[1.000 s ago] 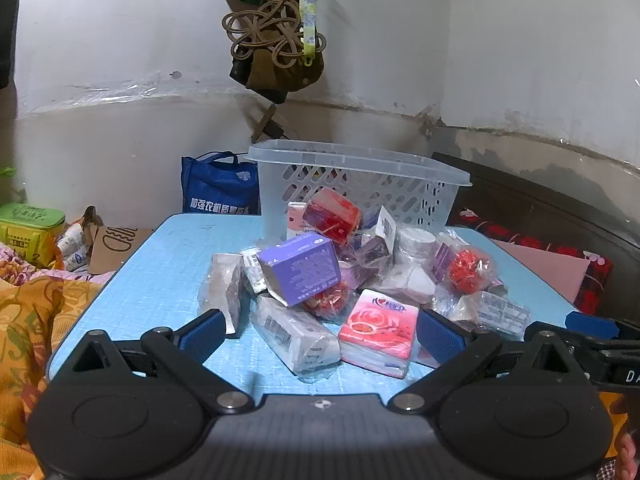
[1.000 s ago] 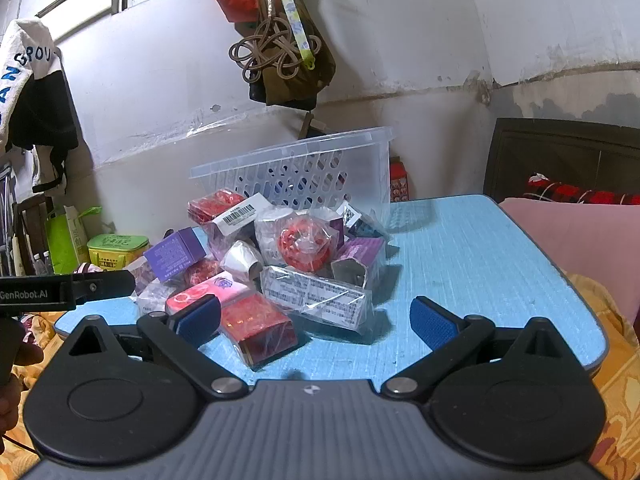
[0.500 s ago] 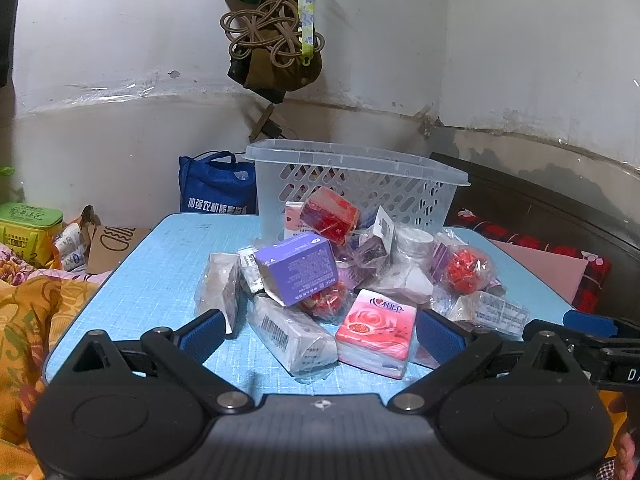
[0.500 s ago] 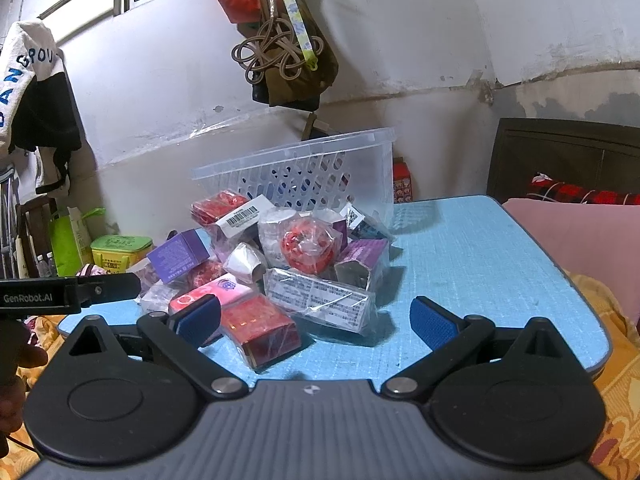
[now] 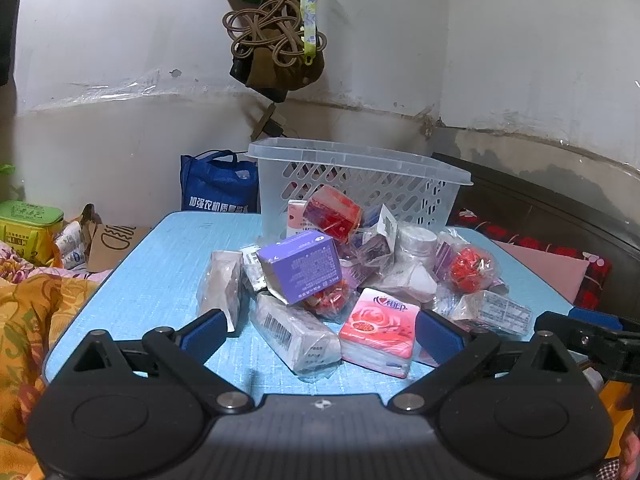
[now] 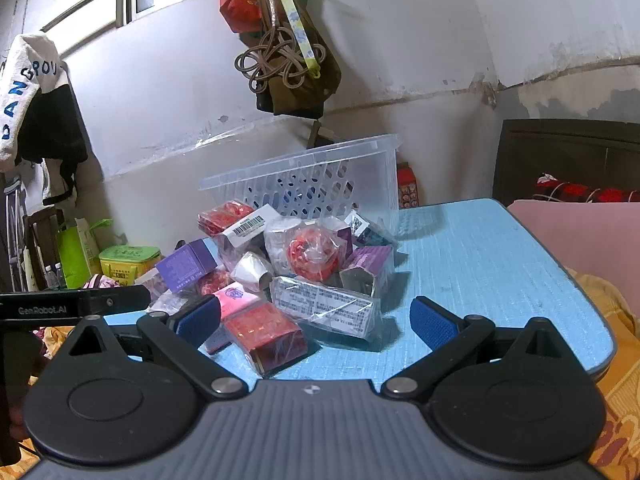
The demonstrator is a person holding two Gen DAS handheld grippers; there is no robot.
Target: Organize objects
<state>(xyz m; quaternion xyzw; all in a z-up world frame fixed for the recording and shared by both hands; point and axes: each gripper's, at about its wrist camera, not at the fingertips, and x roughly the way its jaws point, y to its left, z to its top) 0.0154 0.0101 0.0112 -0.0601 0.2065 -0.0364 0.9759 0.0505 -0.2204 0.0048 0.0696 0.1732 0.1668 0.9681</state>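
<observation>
A heap of small wrapped packages lies on a light blue table (image 5: 160, 272) in front of a clear plastic basket (image 5: 360, 176). In the left wrist view a purple box (image 5: 302, 266) tops the heap, with a pink tissue pack (image 5: 378, 330) and a barcoded clear pack (image 5: 294, 334) nearest. My left gripper (image 5: 320, 338) is open and empty just short of them. In the right wrist view a dark red box (image 6: 266, 336) and a clear labelled pack (image 6: 326, 308) lie nearest. My right gripper (image 6: 316, 322) is open and empty around that near edge of the heap.
The basket (image 6: 312, 184) stands at the back of the table (image 6: 500, 272). A blue bag (image 5: 218, 188), a green tin (image 5: 30, 224) and cardboard sit beyond the left edge. Orange bedding (image 5: 28, 320) borders the table. Bags hang on the wall (image 6: 280, 52). The other gripper's arm (image 6: 72, 306) crosses at left.
Both views have shifted only slightly; the heap sits a touch lower in the left wrist view. Both grippers stay open and nothing was picked up.
</observation>
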